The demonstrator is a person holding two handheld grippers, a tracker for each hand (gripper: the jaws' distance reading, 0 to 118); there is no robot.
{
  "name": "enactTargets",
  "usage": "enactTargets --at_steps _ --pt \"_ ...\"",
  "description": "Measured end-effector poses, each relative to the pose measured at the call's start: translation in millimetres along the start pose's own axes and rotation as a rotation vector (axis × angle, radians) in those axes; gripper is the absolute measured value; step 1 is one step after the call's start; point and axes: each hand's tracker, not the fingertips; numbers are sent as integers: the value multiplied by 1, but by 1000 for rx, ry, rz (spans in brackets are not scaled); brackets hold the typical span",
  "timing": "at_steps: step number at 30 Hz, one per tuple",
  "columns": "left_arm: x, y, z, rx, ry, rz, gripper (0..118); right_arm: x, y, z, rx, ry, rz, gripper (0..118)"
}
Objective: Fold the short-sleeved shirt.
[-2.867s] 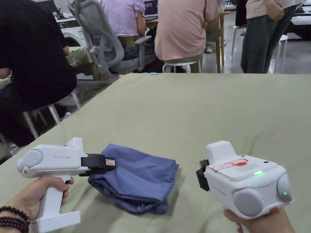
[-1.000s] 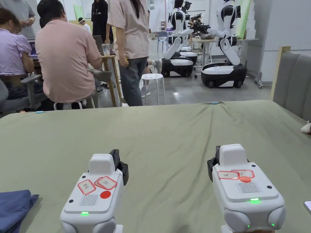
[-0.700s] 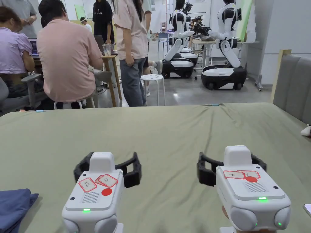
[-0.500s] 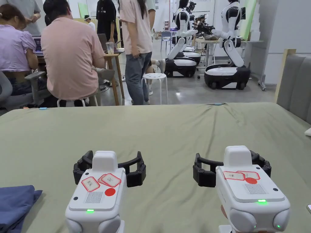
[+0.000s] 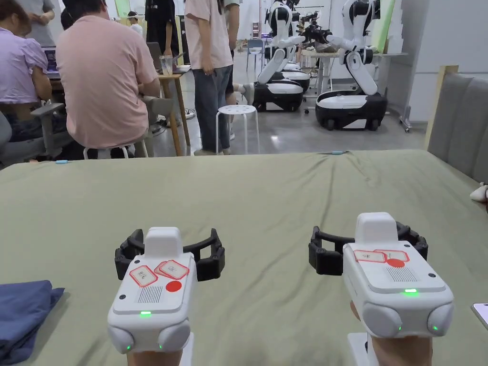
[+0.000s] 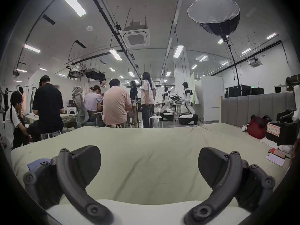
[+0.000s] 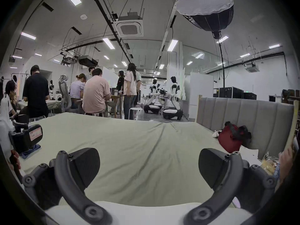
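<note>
Blue cotton, bundled into a compact fold, sits at my far left: the shirt (image 5: 21,317) lies on the green sheet (image 5: 267,200), well apart from both tools. A second ago both sets of jaws were pressed together; now I have the left gripper (image 5: 169,252) and the right gripper (image 5: 368,248) spread wide, side by side over bare sheet and holding nothing. Nearly three seconds back my left tool was right at the shirt, so I read this parting as a release pose, and I judge the fold finished or very nearly so.

Around me, a phone (image 5: 480,314) lies at the sheet's right edge, and a red bag (image 7: 230,138) leans against the grey headboard (image 7: 243,113). People sit and stand beyond the far edge, with a white stool (image 5: 237,110) and wheeled robots (image 5: 350,102) behind them. Nothing stands between my tools and the shirt.
</note>
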Motion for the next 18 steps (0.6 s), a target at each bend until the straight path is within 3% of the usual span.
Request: enactTargets --at_steps 18 --pt "-5 2 9 1 2 5 118 -3 6 9 5 10 -13 118"
